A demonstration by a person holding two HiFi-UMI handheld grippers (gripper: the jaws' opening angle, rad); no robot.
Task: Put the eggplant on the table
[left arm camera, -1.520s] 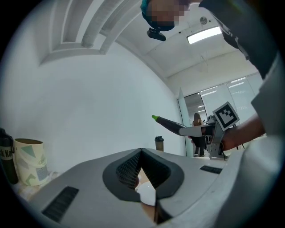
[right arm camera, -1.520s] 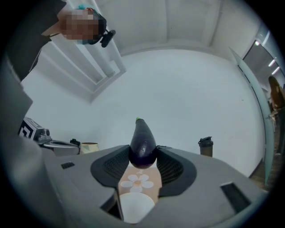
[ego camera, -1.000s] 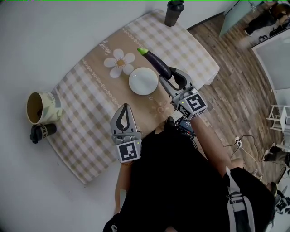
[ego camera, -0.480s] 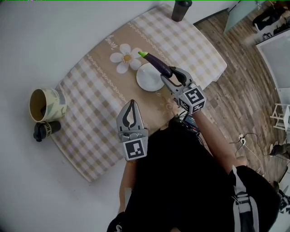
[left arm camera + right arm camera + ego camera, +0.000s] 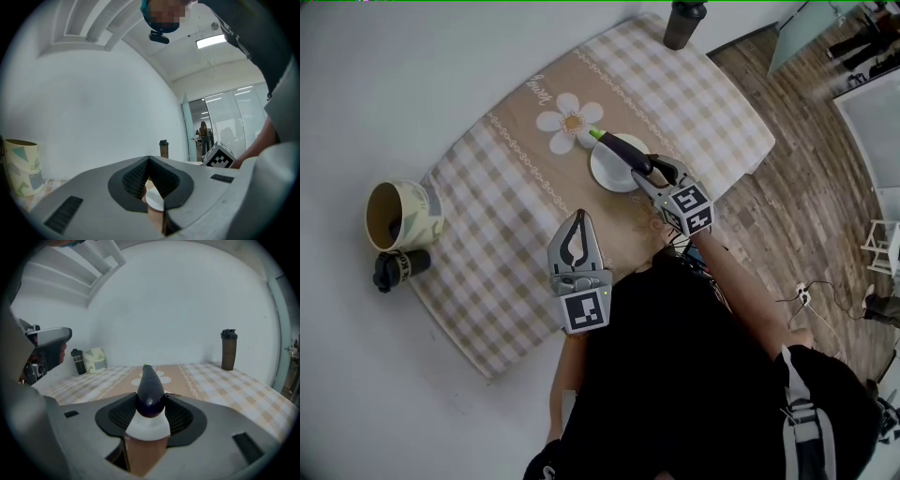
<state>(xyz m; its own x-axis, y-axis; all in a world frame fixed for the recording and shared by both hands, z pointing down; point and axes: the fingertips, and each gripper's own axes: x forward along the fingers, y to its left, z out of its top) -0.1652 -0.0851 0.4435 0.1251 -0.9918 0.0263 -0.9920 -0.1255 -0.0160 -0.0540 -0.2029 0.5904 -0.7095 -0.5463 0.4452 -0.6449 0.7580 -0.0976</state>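
Head view, reading outward from my body. Nearest, at 6 o'clock of the cloth-covered table [image 5: 506,253], the left gripper [image 5: 576,223] hangs level with its jaws pressed together on nothing; it has no part in the coming move. Farther out, toward 1 o'clock from it, the right gripper [image 5: 645,171] is tilted nose-down and clamps the eggplant [image 5: 622,150] by its blunt purple end. The eggplant's long axis lies along the line of the jaws: it runs from them out toward 10 o'clock, green stem tip farthest from me. Right gripper view agrees: the eggplant projects dead ahead at 12 o'clock, a jaw against each flank. Beneath it lies the white dish [image 5: 605,173]; the stem tip reaches the dish's far rim, just short of the daisy print [image 5: 569,122]. Whether the eggplant touches the dish I cannot tell. In my judgement the right hand alone is placed to lower it, and the dish sits directly below. Beyond, at 12 o'clock, stands a dark bottle [image 5: 685,22].
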